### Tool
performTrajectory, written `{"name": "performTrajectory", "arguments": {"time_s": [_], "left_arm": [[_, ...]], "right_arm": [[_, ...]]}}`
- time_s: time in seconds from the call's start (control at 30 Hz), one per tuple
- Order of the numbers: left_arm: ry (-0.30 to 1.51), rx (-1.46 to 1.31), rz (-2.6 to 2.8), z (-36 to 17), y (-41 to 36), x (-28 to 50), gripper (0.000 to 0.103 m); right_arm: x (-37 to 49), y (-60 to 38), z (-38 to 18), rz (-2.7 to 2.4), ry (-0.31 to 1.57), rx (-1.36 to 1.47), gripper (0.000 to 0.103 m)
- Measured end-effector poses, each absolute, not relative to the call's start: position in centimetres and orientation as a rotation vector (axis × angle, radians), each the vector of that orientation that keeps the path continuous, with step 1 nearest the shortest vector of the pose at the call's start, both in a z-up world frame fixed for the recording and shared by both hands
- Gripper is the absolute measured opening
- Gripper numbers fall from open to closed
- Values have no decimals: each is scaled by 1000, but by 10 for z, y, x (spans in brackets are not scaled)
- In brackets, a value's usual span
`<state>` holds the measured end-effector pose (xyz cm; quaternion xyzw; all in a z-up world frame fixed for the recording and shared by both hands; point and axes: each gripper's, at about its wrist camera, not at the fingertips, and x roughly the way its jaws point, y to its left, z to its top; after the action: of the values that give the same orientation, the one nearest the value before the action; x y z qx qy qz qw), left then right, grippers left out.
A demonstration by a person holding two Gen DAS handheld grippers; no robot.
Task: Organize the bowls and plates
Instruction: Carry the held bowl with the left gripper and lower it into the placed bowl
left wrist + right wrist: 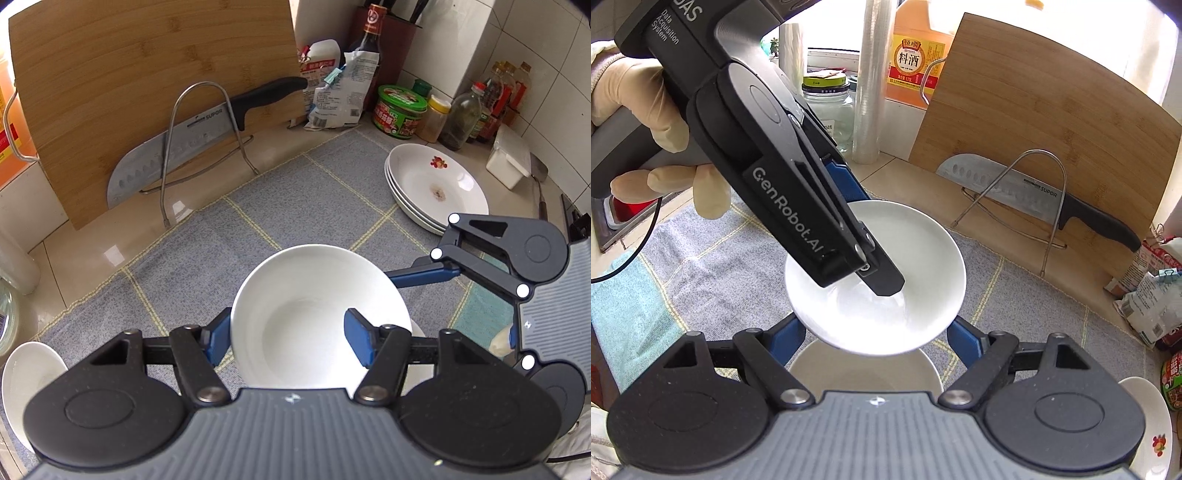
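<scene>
Over gray cloth (288, 192), bowl (317, 317) mouth-up.

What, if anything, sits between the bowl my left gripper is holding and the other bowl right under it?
Nothing visible. The held bowl hangs directly over the lower bowl, overlapping its far rim in the right wrist view. Only the left gripper has a finger inside the held bowl.

Three bowls (317, 314) sit on the cloth (295, 199), with three stacked plates (436, 184) right of it. One knife (177, 151) leans behind it.
</scene>
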<state>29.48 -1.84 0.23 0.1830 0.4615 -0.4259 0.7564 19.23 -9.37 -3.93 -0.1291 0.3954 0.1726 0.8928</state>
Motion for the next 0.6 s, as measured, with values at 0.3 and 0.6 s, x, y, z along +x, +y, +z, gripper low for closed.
{"name": "performTrajectory", "arguments": {"time_s": [0.3, 0.6], "left_arm": [[1009, 420, -957, 0, -34, 278, 63], [1038, 442, -977, -11, -41, 263, 63]], "right_arm": [[171, -107, -38, 326, 823, -250, 87], [155, -115, -45, 318, 851, -231, 87]]}}
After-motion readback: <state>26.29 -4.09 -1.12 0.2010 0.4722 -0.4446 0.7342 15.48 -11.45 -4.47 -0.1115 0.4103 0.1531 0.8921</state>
